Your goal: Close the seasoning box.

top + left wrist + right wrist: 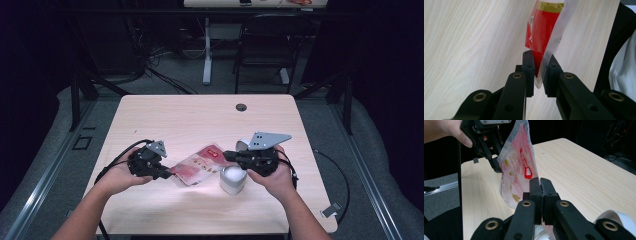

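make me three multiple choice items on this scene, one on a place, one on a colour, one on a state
1. Where is the white round cup?
A. on the light wooden table beneath the right gripper
B. on the floor
C. at the table's far edge

2. What is the main colour of the plastic pouch?
A. blue
B. red with clear edges
C. green

3. How is the pouch held?
A. lying untouched
B. by one gripper
C. pinched by the left gripper and the right gripper at opposite ends

Answers:
1 A, the high view shows the cup on the table under the right hand.
2 B, the left gripper view shows red print and a clear border.
3 C, each gripper view shows jaws closed on the pouch.
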`<state>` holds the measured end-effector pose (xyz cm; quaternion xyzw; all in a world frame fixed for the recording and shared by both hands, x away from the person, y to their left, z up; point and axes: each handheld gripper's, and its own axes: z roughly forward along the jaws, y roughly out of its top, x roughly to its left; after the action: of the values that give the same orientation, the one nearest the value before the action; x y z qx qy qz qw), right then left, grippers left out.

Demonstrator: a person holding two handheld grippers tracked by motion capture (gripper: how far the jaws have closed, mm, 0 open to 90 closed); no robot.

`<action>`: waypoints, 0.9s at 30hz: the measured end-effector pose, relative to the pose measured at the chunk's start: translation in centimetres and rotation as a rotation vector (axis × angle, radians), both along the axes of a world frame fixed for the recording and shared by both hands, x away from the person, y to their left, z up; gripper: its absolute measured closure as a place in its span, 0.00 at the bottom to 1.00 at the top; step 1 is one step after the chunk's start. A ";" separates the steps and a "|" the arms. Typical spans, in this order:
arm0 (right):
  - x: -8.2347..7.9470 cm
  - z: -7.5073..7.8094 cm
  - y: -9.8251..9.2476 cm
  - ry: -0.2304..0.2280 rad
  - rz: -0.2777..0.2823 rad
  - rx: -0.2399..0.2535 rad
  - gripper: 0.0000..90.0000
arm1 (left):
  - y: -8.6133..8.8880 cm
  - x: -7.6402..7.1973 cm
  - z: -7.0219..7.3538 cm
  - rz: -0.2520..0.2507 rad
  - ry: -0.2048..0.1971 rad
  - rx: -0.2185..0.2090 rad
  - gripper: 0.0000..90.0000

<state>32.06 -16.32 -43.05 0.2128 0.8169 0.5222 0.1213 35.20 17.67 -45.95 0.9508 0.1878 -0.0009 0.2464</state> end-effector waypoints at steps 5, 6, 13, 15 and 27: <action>-0.1 0.3 0.4 -0.008 0.008 -0.009 0.99 | 0.1 -0.1 -0.6 0.007 0.002 -0.010 0.92; -0.2 0.4 0.4 -0.009 0.009 -0.013 0.99 | 0.1 -0.1 -0.7 0.008 0.004 -0.014 0.92; -0.1 0.4 0.9 -0.014 0.018 -0.028 1.00 | 0.3 -0.1 -1.8 0.020 0.021 -0.035 0.92; -0.1 0.4 1.1 -0.014 0.022 -0.031 1.00 | 0.4 -0.1 -2.0 0.026 0.020 -0.038 0.92; -0.1 0.8 2.0 -0.029 0.030 -0.059 1.00 | 0.8 -0.3 -3.1 0.054 0.022 -0.081 0.92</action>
<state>32.00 -14.35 -42.29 0.1894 0.8331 0.5028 0.1314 34.90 18.51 -49.01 0.9345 0.2160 -0.0124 0.2827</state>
